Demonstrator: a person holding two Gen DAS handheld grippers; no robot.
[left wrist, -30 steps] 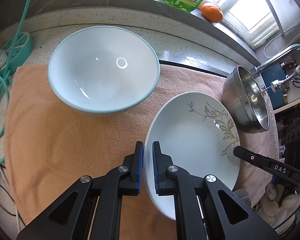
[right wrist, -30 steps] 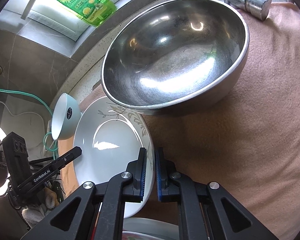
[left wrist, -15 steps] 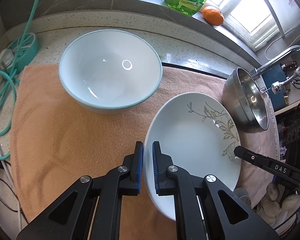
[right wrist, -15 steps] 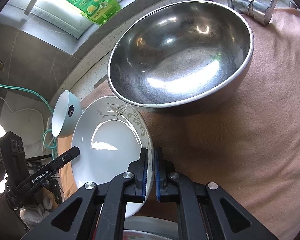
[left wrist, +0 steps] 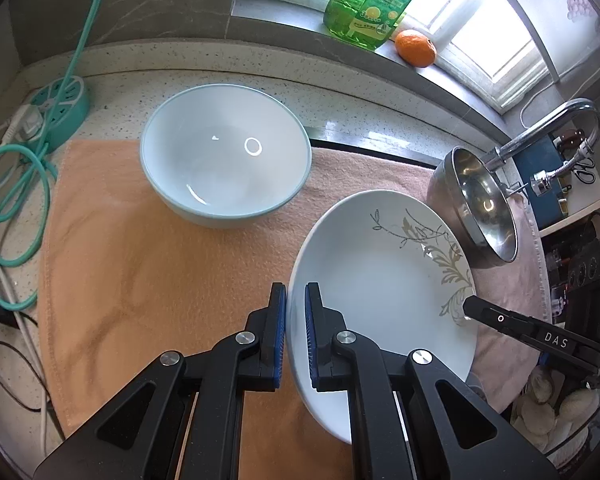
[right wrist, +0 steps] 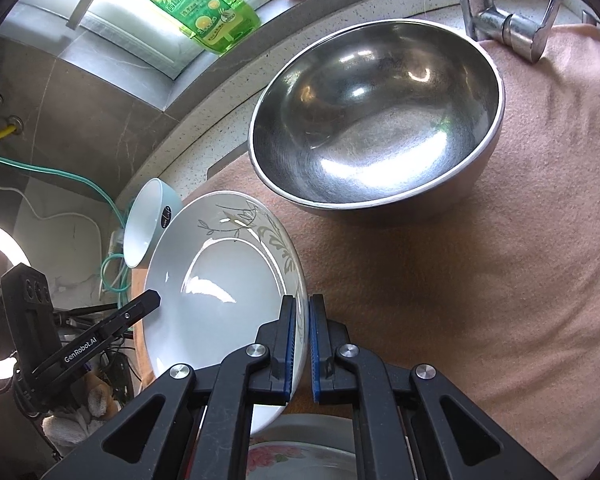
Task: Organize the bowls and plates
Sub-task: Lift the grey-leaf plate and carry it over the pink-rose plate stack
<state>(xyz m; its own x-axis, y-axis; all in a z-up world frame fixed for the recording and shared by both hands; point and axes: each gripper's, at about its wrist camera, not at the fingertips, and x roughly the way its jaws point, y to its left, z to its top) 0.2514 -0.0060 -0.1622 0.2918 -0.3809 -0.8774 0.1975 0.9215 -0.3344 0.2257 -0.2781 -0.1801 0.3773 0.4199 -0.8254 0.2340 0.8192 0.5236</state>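
Note:
A white plate with a grey leaf pattern hangs tilted above the peach towel. My left gripper is shut on its left rim. The right gripper is shut on the opposite rim, and the plate fills the left of that view. Each gripper shows in the other's view, the right gripper and the left gripper. A pale blue bowl stands upright on the towel behind the plate. A steel bowl sits to the right near the tap.
A flowered plate lies under the right gripper. A green soap bottle and an orange sit on the window sill. The tap stands at the right, and a teal power strip with cables lies at the left.
The right jaws have closed slightly tighter on the plate's rim. Both views have drifted a little; the plate stays held at both sides.

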